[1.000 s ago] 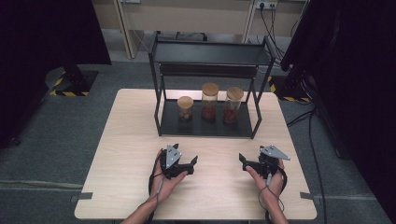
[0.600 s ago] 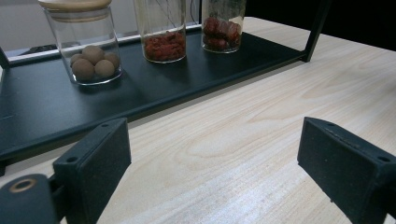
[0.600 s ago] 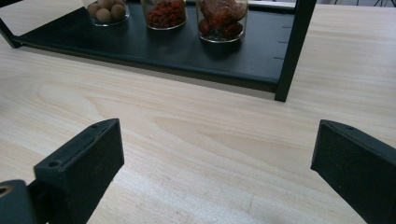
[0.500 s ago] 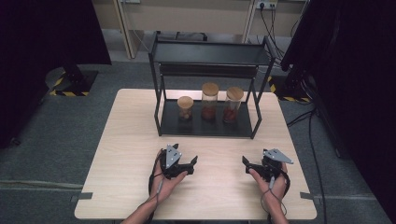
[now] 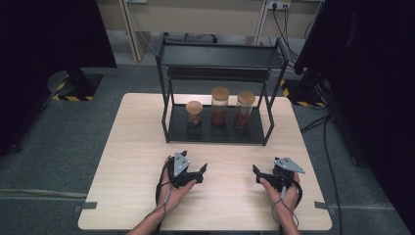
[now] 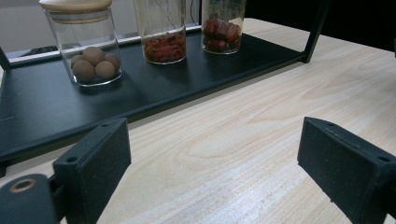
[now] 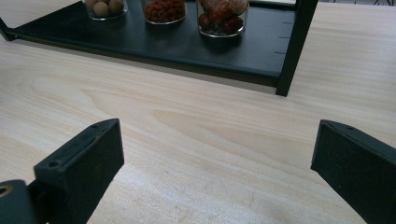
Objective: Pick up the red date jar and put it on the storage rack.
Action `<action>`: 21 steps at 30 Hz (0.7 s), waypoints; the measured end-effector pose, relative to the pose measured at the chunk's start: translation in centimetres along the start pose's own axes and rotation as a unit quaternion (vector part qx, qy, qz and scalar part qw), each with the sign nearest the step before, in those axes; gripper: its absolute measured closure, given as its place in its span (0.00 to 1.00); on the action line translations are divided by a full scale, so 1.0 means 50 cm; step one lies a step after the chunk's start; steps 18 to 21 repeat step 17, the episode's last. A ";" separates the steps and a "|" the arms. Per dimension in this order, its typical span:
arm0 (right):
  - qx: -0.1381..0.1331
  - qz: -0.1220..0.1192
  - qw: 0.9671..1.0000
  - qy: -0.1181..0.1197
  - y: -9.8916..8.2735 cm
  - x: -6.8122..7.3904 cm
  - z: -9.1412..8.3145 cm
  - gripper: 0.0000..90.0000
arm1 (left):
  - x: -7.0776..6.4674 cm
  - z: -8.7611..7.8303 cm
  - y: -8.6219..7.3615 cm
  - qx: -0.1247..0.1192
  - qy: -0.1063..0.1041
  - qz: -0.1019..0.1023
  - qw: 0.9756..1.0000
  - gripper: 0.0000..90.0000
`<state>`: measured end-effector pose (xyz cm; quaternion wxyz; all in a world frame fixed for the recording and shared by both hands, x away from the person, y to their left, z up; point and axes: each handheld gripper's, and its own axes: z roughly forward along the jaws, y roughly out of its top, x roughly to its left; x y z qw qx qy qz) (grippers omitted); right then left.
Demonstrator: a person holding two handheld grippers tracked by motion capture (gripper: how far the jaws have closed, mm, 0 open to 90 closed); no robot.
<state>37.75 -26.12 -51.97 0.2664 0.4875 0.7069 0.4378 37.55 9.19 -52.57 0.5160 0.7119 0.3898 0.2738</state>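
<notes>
Jars (image 5: 219, 106) stand on the black rack (image 5: 215, 131) — left gripper (image 5: 199, 172) and right gripper (image 5: 256, 172) gape wide, both empty

No legible text, label, brand or number in any view. Jars (image 5: 219, 105) on the rack (image 5: 215, 131): unlabelled. Only sign-like marking: yellow-and-black hazard stripes (image 5: 73, 97) on the floor, left of the surface (image 5: 137, 147).
</notes>
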 end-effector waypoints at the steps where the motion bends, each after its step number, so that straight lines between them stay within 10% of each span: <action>1: 0.001 0.000 1.000 0.000 -0.001 0.000 0.001 0.03 | 0.000 0.000 0.000 0.000 0.000 0.000 1.000 0.10; 21: -0.009 0.004 1.000 -0.006 -0.004 -0.001 -0.001 0.03 | 0.000 0.000 0.000 0.000 0.000 -0.002 1.000 0.10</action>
